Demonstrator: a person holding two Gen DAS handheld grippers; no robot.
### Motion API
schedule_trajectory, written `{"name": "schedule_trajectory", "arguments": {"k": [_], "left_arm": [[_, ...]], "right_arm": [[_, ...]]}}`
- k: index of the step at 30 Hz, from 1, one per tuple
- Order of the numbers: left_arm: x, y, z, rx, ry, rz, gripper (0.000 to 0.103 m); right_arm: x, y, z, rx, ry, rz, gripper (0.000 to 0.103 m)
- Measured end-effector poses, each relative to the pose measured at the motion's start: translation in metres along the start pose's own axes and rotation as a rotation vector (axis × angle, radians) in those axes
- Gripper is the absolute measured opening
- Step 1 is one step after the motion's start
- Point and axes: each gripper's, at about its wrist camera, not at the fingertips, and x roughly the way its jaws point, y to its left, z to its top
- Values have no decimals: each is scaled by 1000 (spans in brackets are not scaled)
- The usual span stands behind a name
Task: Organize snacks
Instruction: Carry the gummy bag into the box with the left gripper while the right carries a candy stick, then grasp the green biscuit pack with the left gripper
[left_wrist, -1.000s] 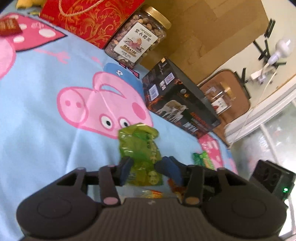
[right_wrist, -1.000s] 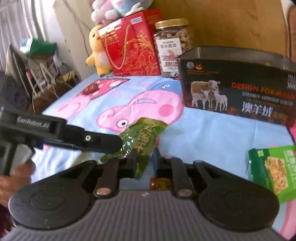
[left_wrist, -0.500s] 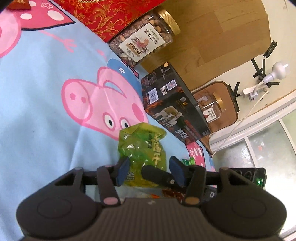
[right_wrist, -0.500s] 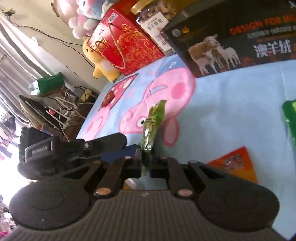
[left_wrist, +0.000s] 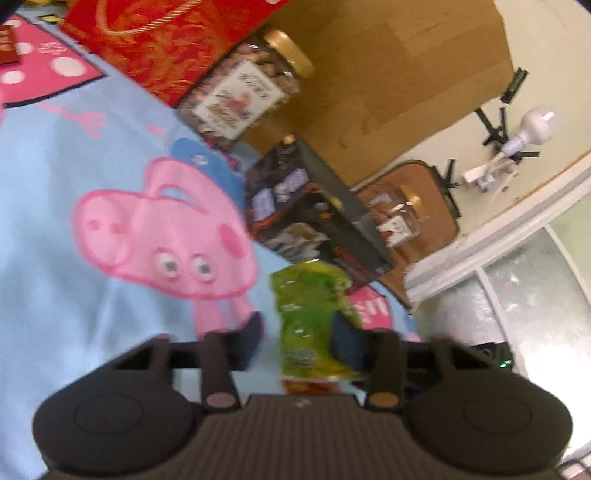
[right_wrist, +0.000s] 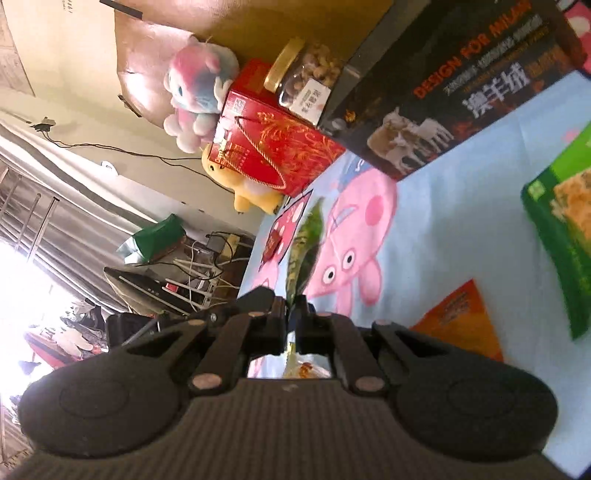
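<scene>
A green snack packet (right_wrist: 306, 254) is clamped edge-on between the fingers of my right gripper (right_wrist: 291, 321), lifted above the blue cartoon-pig cloth (right_wrist: 443, 229). In the left wrist view the same green packet (left_wrist: 308, 317) hangs flat between the fingers of my left gripper (left_wrist: 299, 341), which stands open around it; the packet lies against the right finger and clear of the left one. An orange snack packet (right_wrist: 461, 325) and a green cracker packet (right_wrist: 565, 236) lie on the cloth at the right.
At the back stand a red gift box (left_wrist: 162, 40), a nut jar with a gold lid (left_wrist: 247, 96) and a black box with sheep (right_wrist: 461, 92). Plush toys (right_wrist: 199, 103) sit by the wall. The cloth's edge and cluttered cables (right_wrist: 199, 273) lie to the left.
My right gripper has lifted and rolled with the green packet, which now stands edge-on. The left gripper has shifted left, so the packet sits against its right finger.
</scene>
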Motion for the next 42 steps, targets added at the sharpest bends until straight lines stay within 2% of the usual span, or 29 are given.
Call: {"name": "schedule_trajectory", "arguments": {"k": [2, 9, 13, 16, 19, 21, 23, 26, 34, 37, 42], "left_arm": [[8, -12, 5, 30, -3, 30, 19], [52, -68, 46, 172, -12, 61, 20], [91, -95, 73, 237, -19, 112, 19], [122, -108, 84, 277, -26, 160, 19], [148, -113, 86, 282, -30, 215, 24], [157, -115, 83, 299, -36, 237, 24], [155, -115, 78, 309, -48, 241, 24], [146, -117, 72, 330, -58, 234, 30], [99, -139, 37, 400, -72, 221, 30], [98, -142, 16, 413, -31, 218, 30], [113, -133, -19, 386, 85, 241, 30]], "right_arm": [[-7, 1, 2, -5, -20, -10, 7], [-32, 20, 38, -106, -149, -91, 8], [-35, 27, 72, -154, -222, -185, 9], [-33, 29, 93, -211, -269, -297, 11], [-25, 33, 108, -327, -306, -489, 15], [-20, 32, 114, -387, -318, -589, 20], [-22, 31, 113, -427, -341, -639, 31], [-38, 28, 104, -448, -379, -639, 35], [-89, 33, 54, -413, -453, -550, 35], [-107, 27, 26, -395, -444, -555, 36], [-120, 8, -5, -370, -398, -603, 40]]}}
